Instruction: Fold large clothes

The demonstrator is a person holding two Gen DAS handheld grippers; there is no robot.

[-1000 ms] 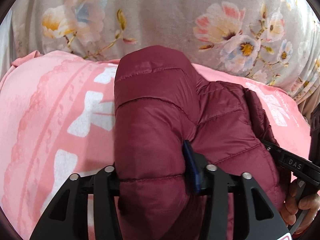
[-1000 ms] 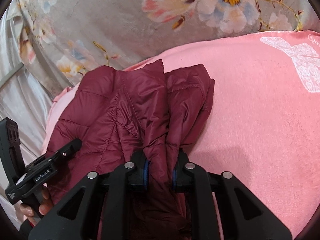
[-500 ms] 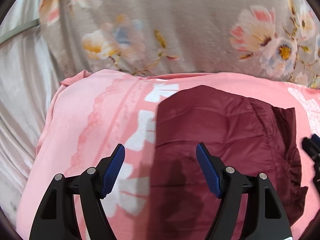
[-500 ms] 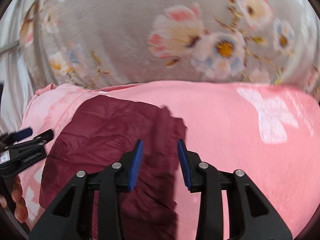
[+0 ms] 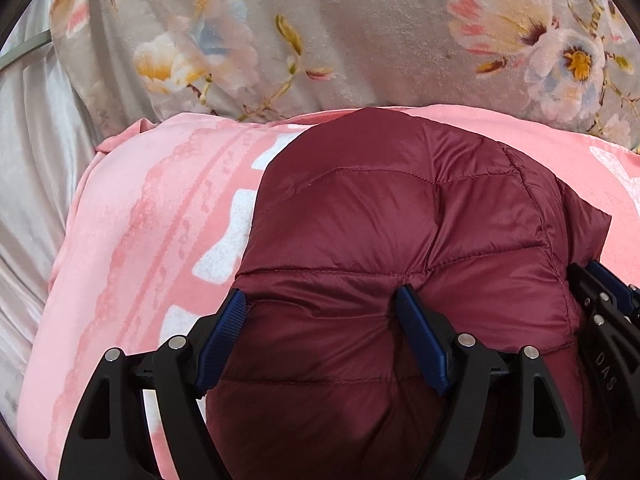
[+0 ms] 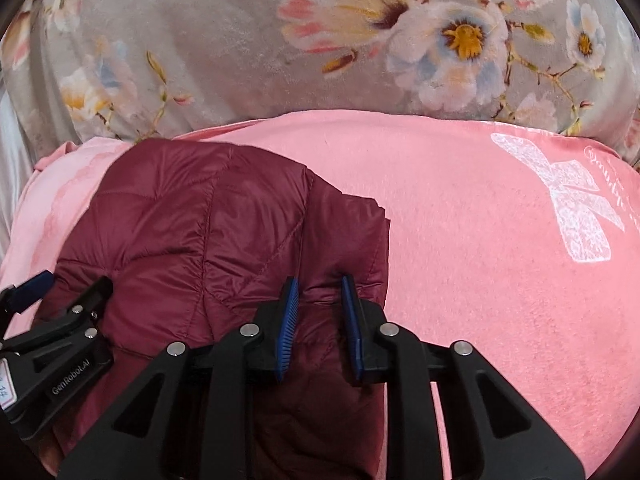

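Observation:
A maroon quilted jacket lies folded into a puffy bundle on a pink blanket. My left gripper sits low over the bundle's near left part. Its jaws are wide and still opening, with the padded fabric bulging between the blue pads. The right wrist view shows the jacket at left. My right gripper is at the jacket's right edge, its jaws closing on a puckered ridge of fabric pinched between the pads. Each gripper also shows at the edge of the other's view: right gripper, left gripper.
The pink blanket with white bow prints stretches right of the jacket. Behind it rises a grey floral blanket, also in the right wrist view. A silvery sheet drapes down at far left.
One second ago both grippers held the bunched jacket. Half a second ago they hung open above it, laid flat. Now both are down on it again, the right pinching its edge.

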